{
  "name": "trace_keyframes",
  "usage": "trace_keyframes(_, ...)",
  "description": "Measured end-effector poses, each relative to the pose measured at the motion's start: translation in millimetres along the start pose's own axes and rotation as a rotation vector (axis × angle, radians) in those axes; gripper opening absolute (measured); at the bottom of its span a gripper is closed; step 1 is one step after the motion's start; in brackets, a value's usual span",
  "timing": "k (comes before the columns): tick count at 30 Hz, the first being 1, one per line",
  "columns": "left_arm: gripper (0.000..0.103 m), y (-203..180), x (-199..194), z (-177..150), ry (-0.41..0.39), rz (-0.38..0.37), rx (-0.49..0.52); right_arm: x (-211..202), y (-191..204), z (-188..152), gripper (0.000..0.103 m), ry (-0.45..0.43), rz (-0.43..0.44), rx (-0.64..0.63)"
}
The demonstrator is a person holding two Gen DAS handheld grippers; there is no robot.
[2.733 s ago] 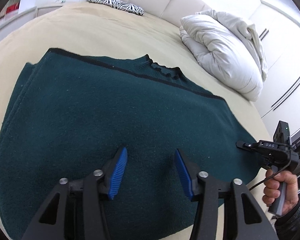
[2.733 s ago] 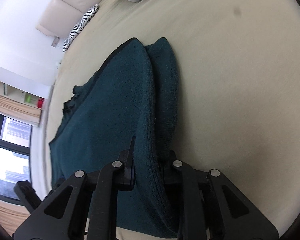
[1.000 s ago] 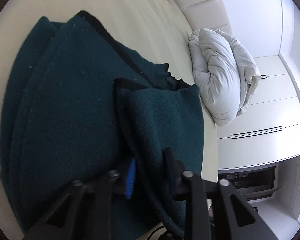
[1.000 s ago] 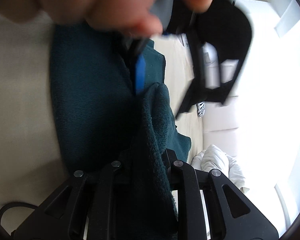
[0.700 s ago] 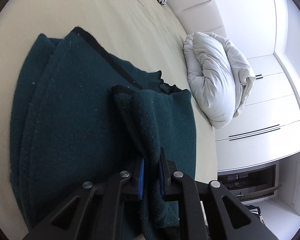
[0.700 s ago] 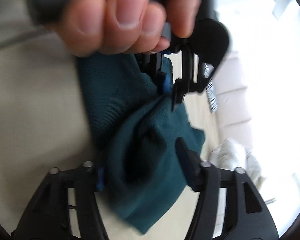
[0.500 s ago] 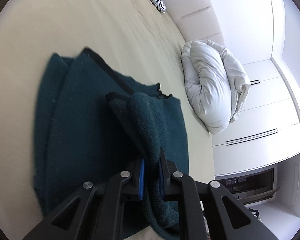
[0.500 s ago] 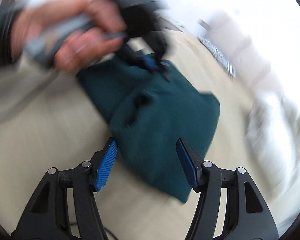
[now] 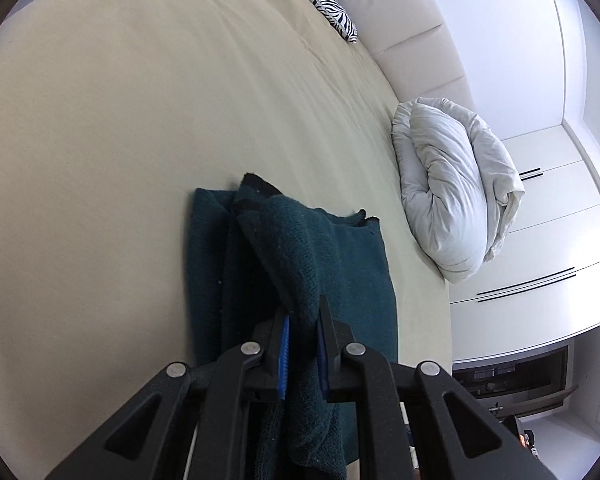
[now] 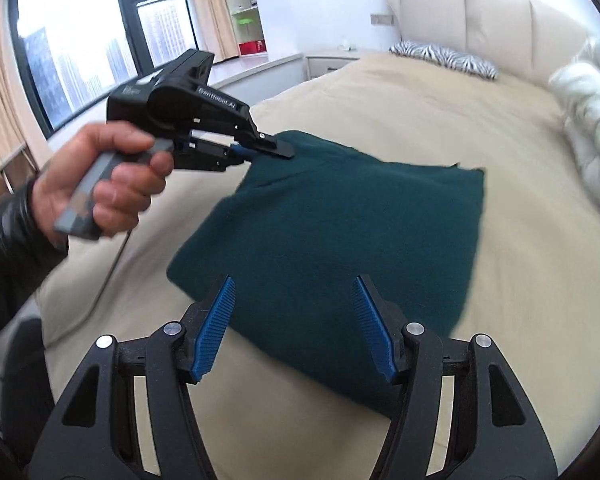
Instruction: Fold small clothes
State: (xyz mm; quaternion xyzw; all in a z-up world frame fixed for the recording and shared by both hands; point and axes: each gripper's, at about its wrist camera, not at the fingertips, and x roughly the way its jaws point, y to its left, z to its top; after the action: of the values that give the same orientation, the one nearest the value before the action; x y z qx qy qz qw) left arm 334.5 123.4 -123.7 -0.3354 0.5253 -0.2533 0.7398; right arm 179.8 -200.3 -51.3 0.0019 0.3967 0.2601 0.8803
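The dark green sweater (image 10: 340, 240) lies folded on the beige bed (image 10: 520, 320), with 1 corner lifted off the pile where the left tongs (image 9: 302, 344) are clamped tight on a fold of the knit; in the right wrist view the left hand (image 10: 100, 192) grips their grey handle at the sweater's far left corner. The right tongs (image 10: 294, 326) hang above the sweater's near edge with blue pads (image 10: 216, 326) spread wide and nothing between them. A white rumpled duvet (image 9: 456, 196) sits to the right near the headboard (image 10: 480, 16), with a zebra-print pillow (image 10: 444, 58) against it.
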Motion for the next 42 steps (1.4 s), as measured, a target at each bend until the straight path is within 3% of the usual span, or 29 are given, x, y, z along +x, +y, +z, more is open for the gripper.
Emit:
trace_keyframes(4, 0.012, 4, -4, 10, -0.008, 0.022, 0.005, 22, 0, -1, 0.054, 0.063, -0.002, 0.032)
trace_keyframes(10, 0.013, 23, 2, 6, 0.0, 0.082, -0.013, 56, 17, -9, 0.052, 0.104, 0.079, 0.053)
trace_keyframes(14, 0.016, 40, 2, -5, -0.032, 0.057, -0.063, 55, 13, -19, 0.053, 0.104, 0.081, 0.08)
trace_keyframes(16, 0.022, 36, -8, -7, -0.072, 0.106, -0.058, 47, 8, -23, 0.053, 0.107, 0.1, 0.1)
trace_keyframes(21, 0.023, -8, -55, -25, -0.246, 0.247, 0.116, 3, -4, -27, 0.052, 0.058, 0.156, 0.14)
trace_keyframes(25, 0.023, -48, -48, -60, -0.268, 0.358, 0.324, -24, -44, -33, 0.052, -0.028, 0.255, 0.313)
trace_keyframes(28, 0.023, -53, -23, -80, -0.237, 0.446, 0.398, -28, -83, -46, 0.052, -0.023, 0.315, 0.457)
trace_keyframes(31, 0.026, -26, -2, -84, -0.186, 0.508, 0.377, -20, -108, -65, 0.05, 0.014, 0.35, 0.565)
trace_keyframes(33, 0.038, -10, -2, -86, -0.189, 0.48, 0.348, -21, -116, -78, 0.042, 0.028, 0.358, 0.585)
trace_keyframes(35, 0.047, 0, -7, -90, -0.197, 0.469, 0.345, -25, -123, -89, 0.042, 0.039, 0.38, 0.591)
trace_keyframes(38, 0.048, -3, -8, -92, -0.2, 0.472, 0.363, -25, -133, -100, 0.042, 0.049, 0.385, 0.612)
trace_keyframes(42, 0.044, -24, -22, -95, -0.243, 0.516, 0.376, -21, -137, -89, 0.045, 0.063, 0.39, 0.596)
